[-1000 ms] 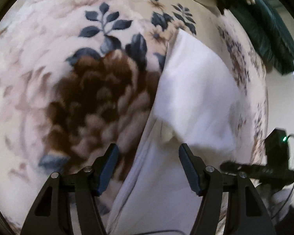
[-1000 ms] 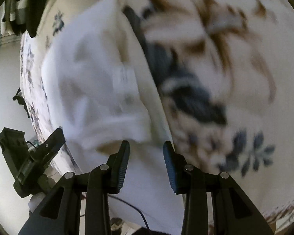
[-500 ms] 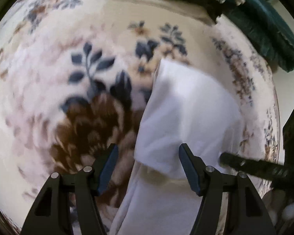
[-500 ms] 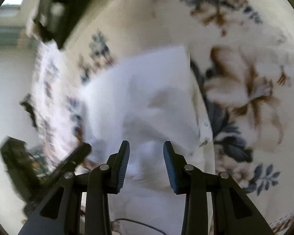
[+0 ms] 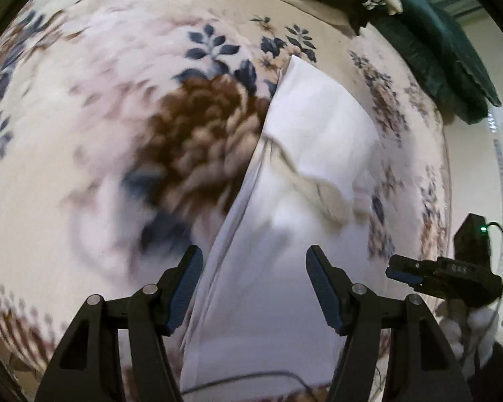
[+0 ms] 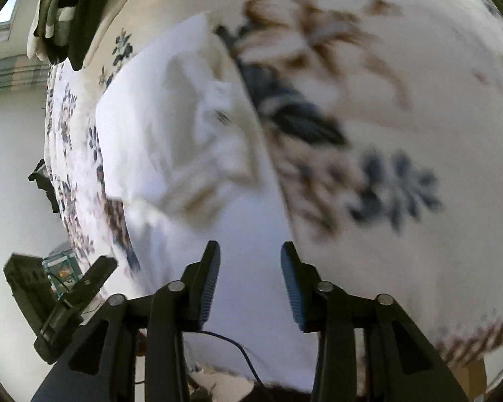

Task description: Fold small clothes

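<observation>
Both tongs back low over the garment, empty.

Left tongs (image 5: 253,288) and right tongs (image 6: 249,281) stand apart, nothing gripped, nearer than half a second ago; the white garment (image 5: 318,127) lies partly folded on the floral bed (image 5: 84,117); another fold likely follows.

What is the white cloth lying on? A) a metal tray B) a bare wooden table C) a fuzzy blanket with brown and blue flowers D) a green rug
C: the white cloth lies spread on a fuzzy flowered blanket with brown blooms and blue leaves, seen around it in both wrist views.
</observation>
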### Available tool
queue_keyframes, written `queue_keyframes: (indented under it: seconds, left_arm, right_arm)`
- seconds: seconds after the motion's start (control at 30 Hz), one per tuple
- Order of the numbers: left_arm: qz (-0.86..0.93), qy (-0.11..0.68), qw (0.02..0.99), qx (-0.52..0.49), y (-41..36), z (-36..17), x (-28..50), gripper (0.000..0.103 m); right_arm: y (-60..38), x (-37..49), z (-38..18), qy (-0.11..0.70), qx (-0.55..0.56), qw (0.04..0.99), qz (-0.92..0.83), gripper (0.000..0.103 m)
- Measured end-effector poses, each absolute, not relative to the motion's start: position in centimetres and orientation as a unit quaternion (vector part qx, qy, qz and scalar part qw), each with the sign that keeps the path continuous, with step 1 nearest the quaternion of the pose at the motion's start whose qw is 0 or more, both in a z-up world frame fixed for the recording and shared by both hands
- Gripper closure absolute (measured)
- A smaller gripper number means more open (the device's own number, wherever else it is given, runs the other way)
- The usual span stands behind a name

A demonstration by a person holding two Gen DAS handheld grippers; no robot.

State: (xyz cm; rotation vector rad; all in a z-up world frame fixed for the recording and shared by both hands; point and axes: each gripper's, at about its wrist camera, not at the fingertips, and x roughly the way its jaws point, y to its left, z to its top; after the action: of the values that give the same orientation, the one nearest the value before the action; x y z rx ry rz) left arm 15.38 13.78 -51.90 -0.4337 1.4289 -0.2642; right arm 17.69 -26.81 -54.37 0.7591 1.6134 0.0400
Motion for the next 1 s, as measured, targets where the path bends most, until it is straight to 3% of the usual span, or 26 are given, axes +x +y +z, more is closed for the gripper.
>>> queue_keyframes:
  seconds: [0.1,0.37,0.73,0.8,0.87,1.0]
  left_arm:
    - [-0.111,0.645,0.728,-0.202,15.6,-51.4,11.4,0.041]
    - [-0.100,0.704,0.657,-0.250,17.2,-56.9,3.3,0.041]
    - [-0.131,0.719,0.625,-0.275,14.6,-60.2,1.2,0.042]
    - [-0.131,0.707,0.646,-0.257,14.1,-59.4,1.0,0.050]
    - [-0.130,0.705,0.657,-0.232,13.5,-58.9,0.8,0.094]
    - [-0.124,0.695,0.665,-0.245,13.9,-58.4,0.1,0.098]
  right_arm:
    - [-28.2,13.5,-54.1,0.712,0.354,0.606,0.016,0.059]
    - [-26.4,2.1,-58.9,0.757,0.375,0.535,0.018,0.058]
    - [-23.4,-2.0,-63.0,0.752,0.422,0.505,0.027,0.058]
    - [-24.4,-2.6,-63.4,0.747,0.438,0.499,0.028,0.058]
    - [-24.4,-2.6,-63.8,0.746,0.447,0.493,0.027,0.058]
    - [-25.2,-2.6,-64.0,0.739,0.459,0.491,0.036,0.059]
